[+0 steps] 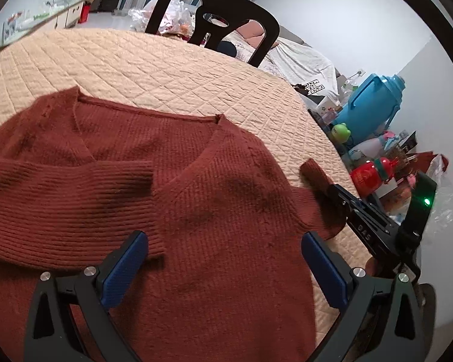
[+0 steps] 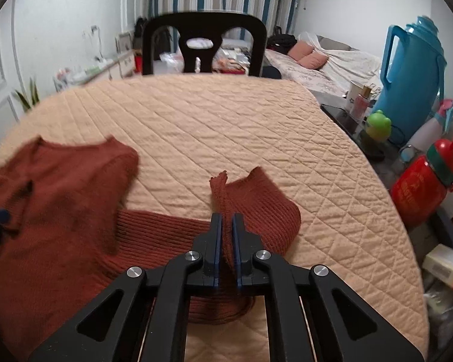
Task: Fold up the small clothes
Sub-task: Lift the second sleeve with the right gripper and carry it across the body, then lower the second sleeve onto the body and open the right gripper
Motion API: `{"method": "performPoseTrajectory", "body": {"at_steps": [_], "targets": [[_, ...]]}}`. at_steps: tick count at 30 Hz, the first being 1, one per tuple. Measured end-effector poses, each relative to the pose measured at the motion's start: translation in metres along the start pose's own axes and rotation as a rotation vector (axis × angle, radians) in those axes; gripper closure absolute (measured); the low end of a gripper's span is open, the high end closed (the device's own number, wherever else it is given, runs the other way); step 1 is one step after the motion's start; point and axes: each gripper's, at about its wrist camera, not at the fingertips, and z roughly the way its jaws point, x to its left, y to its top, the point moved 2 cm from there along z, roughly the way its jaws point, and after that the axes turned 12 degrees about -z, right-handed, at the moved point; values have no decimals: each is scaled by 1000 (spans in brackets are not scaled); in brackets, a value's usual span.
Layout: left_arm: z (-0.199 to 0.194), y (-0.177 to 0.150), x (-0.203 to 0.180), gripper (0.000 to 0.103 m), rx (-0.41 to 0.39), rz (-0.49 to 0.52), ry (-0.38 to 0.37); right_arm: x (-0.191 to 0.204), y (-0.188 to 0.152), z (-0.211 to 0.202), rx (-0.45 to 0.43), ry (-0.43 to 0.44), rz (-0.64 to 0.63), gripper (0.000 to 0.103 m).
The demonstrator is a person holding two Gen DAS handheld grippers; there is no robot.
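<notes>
Right now the right gripper (image 2: 225, 229) pinches the rust sweater's (image 1: 196, 199) right sleeve (image 2: 256, 208), its length running toward nine o'clock into the body, where the left gripper (image 1: 225, 259) hovers spread.

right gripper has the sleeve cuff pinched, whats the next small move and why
Probably carry the sleeve left across the sweater body. The right gripper is shut on its cuff, that sleeve lies out on the quilt, and the other sleeve is already folded over the chest. The left gripper is open.
</notes>
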Motion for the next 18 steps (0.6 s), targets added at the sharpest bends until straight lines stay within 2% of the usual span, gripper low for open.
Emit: {"method": "performPoseTrajectory", "body": {"at_steps": [3,10,13,15,18], "targets": [[0,2,3,0,8,-41,-19,4,3,-16,-74,53,16,97],[-2,5,3,0,36,-124,-131,36,8,-50,-206,192,-21,97],[3,7,2,0,71,-183,-215,51,7,-63,-258,245,-52,97],[10,8,5,0,117,-253,-265,59,6,-67,-271,277,-62,97],[13,8,1,1,129,-262,-309,72,3,-70,-267,312,-86,97]]}}
